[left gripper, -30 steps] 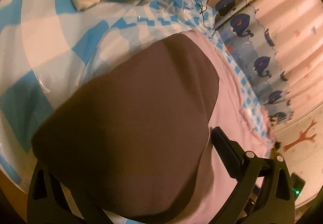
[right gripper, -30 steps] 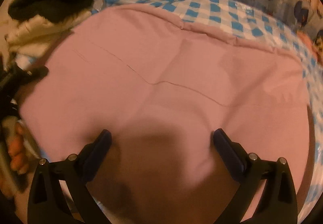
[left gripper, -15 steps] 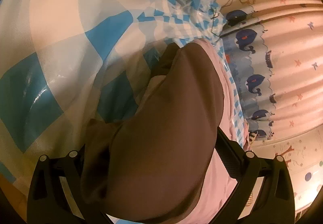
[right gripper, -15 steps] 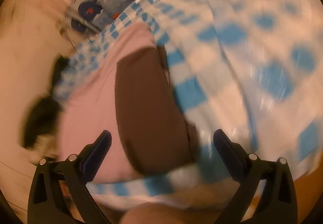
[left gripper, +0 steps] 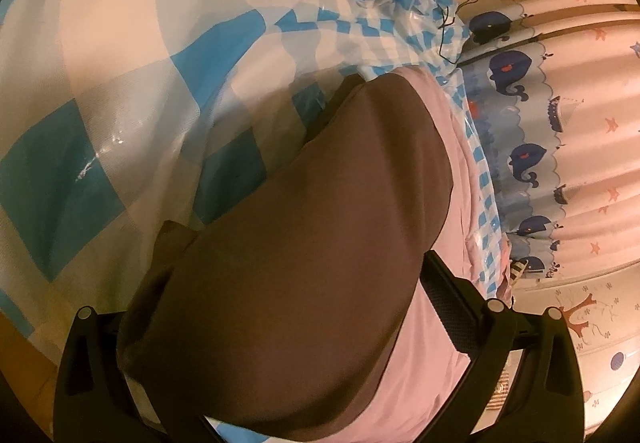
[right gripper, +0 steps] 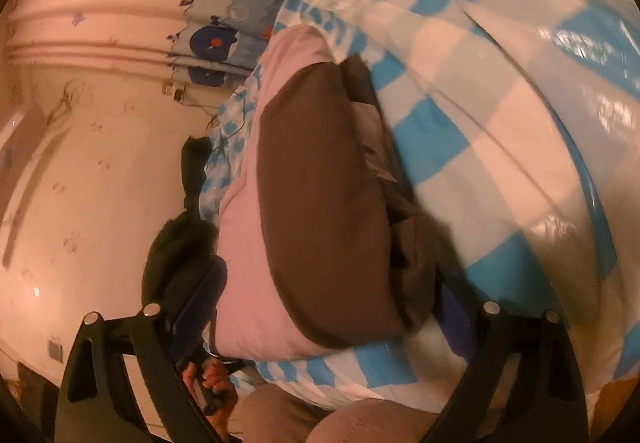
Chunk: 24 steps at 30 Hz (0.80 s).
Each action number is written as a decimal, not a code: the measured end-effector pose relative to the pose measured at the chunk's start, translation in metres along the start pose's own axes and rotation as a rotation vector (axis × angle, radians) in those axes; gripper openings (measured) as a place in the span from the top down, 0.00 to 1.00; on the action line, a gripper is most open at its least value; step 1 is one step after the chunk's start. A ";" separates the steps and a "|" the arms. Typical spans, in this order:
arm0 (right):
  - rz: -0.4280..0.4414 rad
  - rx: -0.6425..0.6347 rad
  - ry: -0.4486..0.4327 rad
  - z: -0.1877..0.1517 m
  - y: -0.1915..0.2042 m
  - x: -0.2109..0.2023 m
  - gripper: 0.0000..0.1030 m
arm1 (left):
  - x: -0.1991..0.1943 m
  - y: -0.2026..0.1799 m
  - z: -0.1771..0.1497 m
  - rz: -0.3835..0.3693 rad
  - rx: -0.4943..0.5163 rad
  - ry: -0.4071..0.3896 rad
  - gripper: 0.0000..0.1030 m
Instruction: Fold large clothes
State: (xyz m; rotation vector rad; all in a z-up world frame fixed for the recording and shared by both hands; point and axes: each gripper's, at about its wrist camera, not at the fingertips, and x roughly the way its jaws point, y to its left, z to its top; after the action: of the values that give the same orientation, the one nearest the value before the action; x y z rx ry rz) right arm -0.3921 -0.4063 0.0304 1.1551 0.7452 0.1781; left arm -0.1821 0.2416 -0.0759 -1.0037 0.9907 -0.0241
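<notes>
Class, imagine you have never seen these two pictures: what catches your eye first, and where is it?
First, the folded garment, brown over pink, lying on the blue-and-white checked sheet and filling the middle of both views. Next, the whale-print curtain behind the bed's far edge. The right gripper hangs wide open around the garment's near end.

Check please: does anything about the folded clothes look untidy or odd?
Yes. The brown garment on the pink one has a bunched, rumpled edge spilling onto the blue checked cover, so the fold is not neat.

My right gripper (right gripper: pixel 328 307) gapes wide, its jaws just easing inward. My left gripper (left gripper: pixel 280 299) angles downward, jaws spread.
</notes>
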 end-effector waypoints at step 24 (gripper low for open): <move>0.153 -0.154 0.093 -0.033 0.037 -0.073 0.65 | -0.114 -0.017 -0.054 -0.102 0.216 0.098 0.65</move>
State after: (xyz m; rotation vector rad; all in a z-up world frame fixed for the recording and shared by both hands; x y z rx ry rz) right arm -0.4590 -0.4015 0.0884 1.0626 0.7115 0.4132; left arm -0.2800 0.2447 0.0054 -0.8599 1.0025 -0.2618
